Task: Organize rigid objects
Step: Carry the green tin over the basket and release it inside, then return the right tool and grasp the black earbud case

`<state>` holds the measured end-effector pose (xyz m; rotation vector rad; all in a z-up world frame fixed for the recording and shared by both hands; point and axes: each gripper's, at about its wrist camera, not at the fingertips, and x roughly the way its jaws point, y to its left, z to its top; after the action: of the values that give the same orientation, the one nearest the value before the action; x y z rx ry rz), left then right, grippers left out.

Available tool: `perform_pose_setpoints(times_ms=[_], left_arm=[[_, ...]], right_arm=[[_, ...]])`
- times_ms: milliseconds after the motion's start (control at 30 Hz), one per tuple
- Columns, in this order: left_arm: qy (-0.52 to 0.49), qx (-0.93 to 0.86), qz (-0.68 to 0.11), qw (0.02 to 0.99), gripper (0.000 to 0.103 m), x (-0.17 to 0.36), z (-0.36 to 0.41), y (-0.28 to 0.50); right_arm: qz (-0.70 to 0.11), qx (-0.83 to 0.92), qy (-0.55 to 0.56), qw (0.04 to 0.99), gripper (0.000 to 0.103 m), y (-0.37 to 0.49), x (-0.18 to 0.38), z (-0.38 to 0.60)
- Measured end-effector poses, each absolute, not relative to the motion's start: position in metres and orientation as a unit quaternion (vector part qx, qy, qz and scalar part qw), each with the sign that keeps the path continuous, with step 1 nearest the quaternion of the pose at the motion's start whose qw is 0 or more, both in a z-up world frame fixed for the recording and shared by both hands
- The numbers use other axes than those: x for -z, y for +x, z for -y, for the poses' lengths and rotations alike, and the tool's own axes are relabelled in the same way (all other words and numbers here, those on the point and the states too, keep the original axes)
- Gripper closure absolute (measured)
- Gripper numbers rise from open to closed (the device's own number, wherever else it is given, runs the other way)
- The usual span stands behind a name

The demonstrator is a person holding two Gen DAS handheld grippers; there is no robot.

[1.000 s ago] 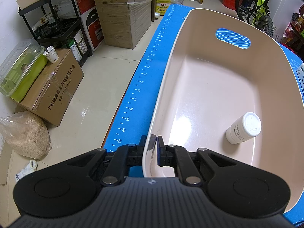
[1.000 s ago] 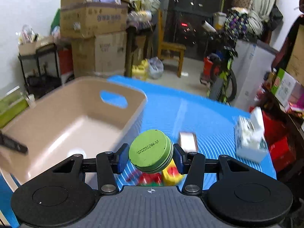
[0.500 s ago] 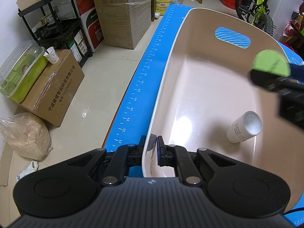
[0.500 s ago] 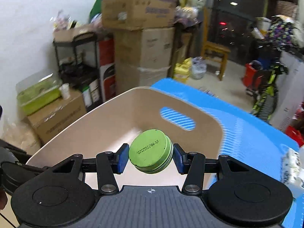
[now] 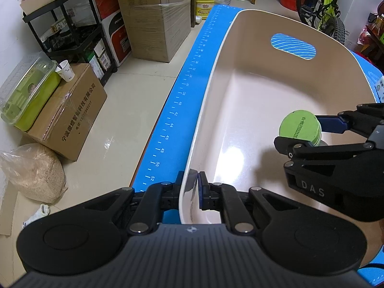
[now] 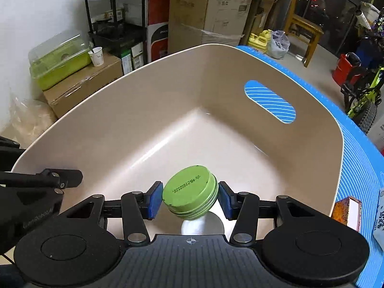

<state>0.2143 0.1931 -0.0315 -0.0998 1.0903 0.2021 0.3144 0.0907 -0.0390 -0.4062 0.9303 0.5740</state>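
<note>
A beige plastic basin (image 5: pixel 216 72) (image 6: pixel 168 55) stands on the blue mat (image 5: pixel 182 100). My left gripper (image 5: pixel 198 192) is shut on the basin's near rim, one pad inside and one outside. My right gripper (image 6: pixel 189 199) (image 5: pixel 300 129) hangs low inside the basin with its jaws opening. A round green tin (image 6: pixel 190 193) (image 5: pixel 300 127) sits tilted between its blue pads, with a thin gap on each side. A white bottle (image 6: pixel 201 225) lies on the basin floor right under the tin, mostly hidden by it.
An orange box (image 6: pixel 348 212) and a pale packet (image 6: pixel 379 216) lie on the mat right of the basin. Left of the table, on the floor, are cardboard boxes (image 5: pixel 72 110), a black shelf (image 5: pixel 72 31) and a sack (image 5: pixel 33 172).
My right gripper carried the green tin from over the mat into the basin and lowered it above the white bottle. Its pads have parted and the tin has tipped. The left gripper stayed put.
</note>
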Motion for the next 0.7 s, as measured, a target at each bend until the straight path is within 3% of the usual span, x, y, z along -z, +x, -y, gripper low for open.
perform_pose_setpoints(times_ms=[133,700], left_arm=[[-0.044,-0.099,-0.518,0.848,0.090,0.032,-0.192,0.215],[-0.045,-0.100,-0.518,0.848,0.090,0.032,-0.189,0.214]], right_arm=[[-0.419,-0.267,-0.177,0.850,0.033,0.311,0.030,-0.082],[-0.347,-0.197,-0.069,0.914,0.025,0.282,-0.028,0.023]])
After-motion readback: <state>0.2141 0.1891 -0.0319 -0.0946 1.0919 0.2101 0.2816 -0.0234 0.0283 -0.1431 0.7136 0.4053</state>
